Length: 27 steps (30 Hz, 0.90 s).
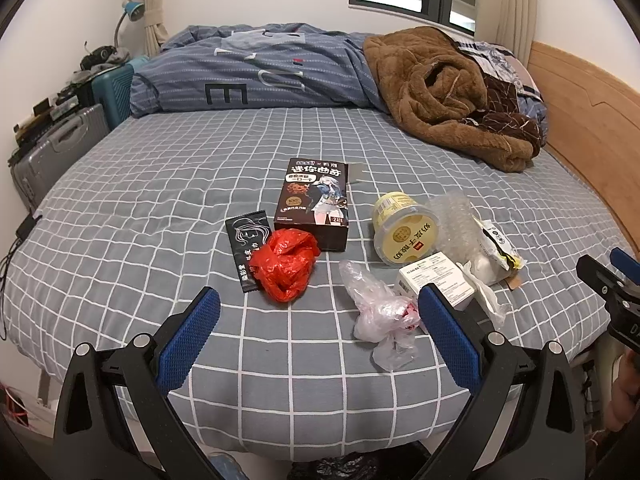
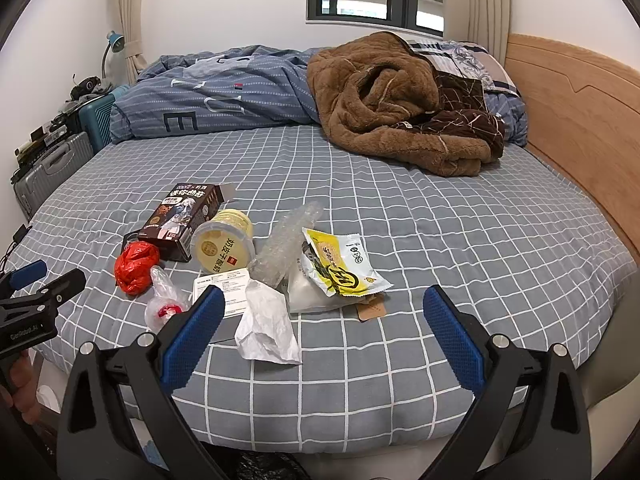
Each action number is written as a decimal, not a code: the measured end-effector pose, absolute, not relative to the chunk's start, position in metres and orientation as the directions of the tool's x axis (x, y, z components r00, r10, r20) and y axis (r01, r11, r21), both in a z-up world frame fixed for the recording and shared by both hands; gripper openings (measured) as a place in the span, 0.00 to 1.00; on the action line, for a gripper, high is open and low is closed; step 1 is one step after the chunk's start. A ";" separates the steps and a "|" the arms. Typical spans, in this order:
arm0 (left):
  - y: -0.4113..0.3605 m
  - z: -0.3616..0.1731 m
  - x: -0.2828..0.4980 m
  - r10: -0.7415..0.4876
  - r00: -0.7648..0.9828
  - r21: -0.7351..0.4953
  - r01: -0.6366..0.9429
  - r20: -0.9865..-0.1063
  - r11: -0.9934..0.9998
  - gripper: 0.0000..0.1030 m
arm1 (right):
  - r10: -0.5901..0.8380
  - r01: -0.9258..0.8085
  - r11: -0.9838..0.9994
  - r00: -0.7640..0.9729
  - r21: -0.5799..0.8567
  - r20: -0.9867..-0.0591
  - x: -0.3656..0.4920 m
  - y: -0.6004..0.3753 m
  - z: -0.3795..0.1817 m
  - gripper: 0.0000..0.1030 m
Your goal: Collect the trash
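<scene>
1. Bedroom: the bed with its grey checked sheet is serving as the work surface; a duvet and a brown blanket are lying bunched at the far side.
2. Trash is sitting clustered on the near part of the sheet: cookie box, black sachet, red bag, clear bag, yellow tub, white box, bubble wrap, yellow wrapper, crumpled paper.
3. Left gripper is hovering over the near edge, jaws spread wide, holding nothing; the clear bag is lying just beside its right finger.
4. Right gripper is likewise gaping wide and carrying nothing, with the crumpled paper lying between its fingers.
5. Progress, judged: nothing is appearing collected; every item is awaiting pickup. A dark bag is possibly showing below the bed edge, but this cannot be confirmed.
</scene>
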<state>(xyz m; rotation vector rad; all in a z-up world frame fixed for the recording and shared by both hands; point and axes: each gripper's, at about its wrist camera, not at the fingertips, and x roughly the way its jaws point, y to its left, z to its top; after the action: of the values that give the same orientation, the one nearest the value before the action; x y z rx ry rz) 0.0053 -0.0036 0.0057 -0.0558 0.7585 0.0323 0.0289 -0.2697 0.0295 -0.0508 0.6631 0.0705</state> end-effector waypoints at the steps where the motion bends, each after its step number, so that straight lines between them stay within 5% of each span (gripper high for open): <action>1: -0.003 0.006 0.005 0.007 0.725 -0.042 -0.049 -0.689 0.998 0.94 | 0.047 -0.081 0.996 0.787 -0.027 -0.615 0.029 -0.269 0.029 0.93; 27: -0.004 0.005 0.005 0.001 0.721 -0.049 -0.049 -0.693 0.998 0.94 | 0.044 -0.079 0.996 0.787 -0.030 -0.615 0.030 -0.271 0.028 0.92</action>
<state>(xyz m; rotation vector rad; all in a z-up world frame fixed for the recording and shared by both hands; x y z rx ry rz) 0.0052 -0.0037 0.0049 -0.0660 0.7655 0.0279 0.0296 -0.2706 0.0284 -0.0547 0.6617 0.0663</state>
